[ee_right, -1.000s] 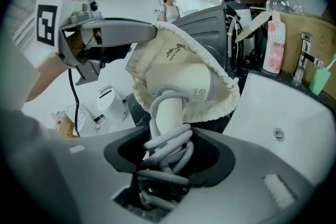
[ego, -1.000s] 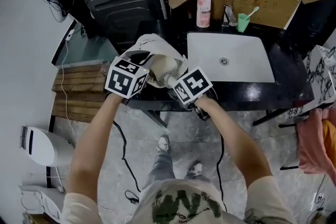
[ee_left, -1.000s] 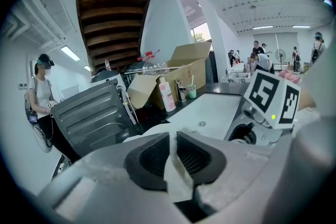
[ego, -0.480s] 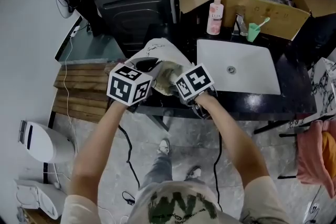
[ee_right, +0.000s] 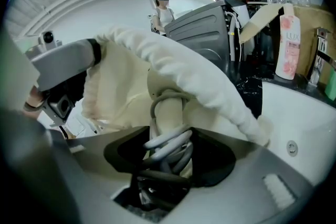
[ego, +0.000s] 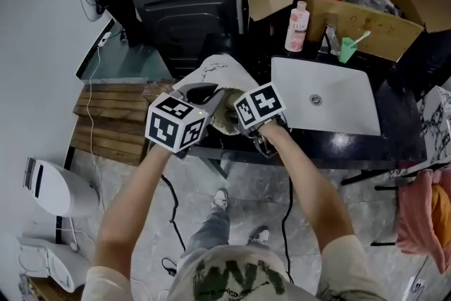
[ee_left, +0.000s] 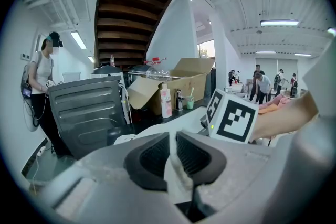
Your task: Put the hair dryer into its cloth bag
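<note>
The cream cloth bag [ego: 213, 74] lies on the black counter, left of the sink. My left gripper [ee_left: 173, 140] is shut on a strip of the bag's rim and holds the mouth up. In the right gripper view the bag [ee_right: 178, 68] drapes over the pale hair dryer [ee_right: 167, 107]. My right gripper [ee_right: 168, 139] is shut on the dryer's handle and its coiled grey cord [ee_right: 169, 145], with the dryer's body inside the bag's mouth. In the head view both marker cubes sit close together at the bag's near edge, and the dryer is mostly hidden.
A white sink [ego: 345, 106] sits right of the bag. Behind it stand a pink bottle [ego: 297, 16], a green cup [ego: 347, 49] and an open cardboard box [ego: 380, 10]. A dark grey machine [ego: 187, 0] is behind the bag. Wooden planks [ego: 109, 123] lie at the left.
My right gripper has moved left toward the bag with the dryer, so less of the dryer shows outside the mouth. The left gripper keeps its hold with a slight roll.
</note>
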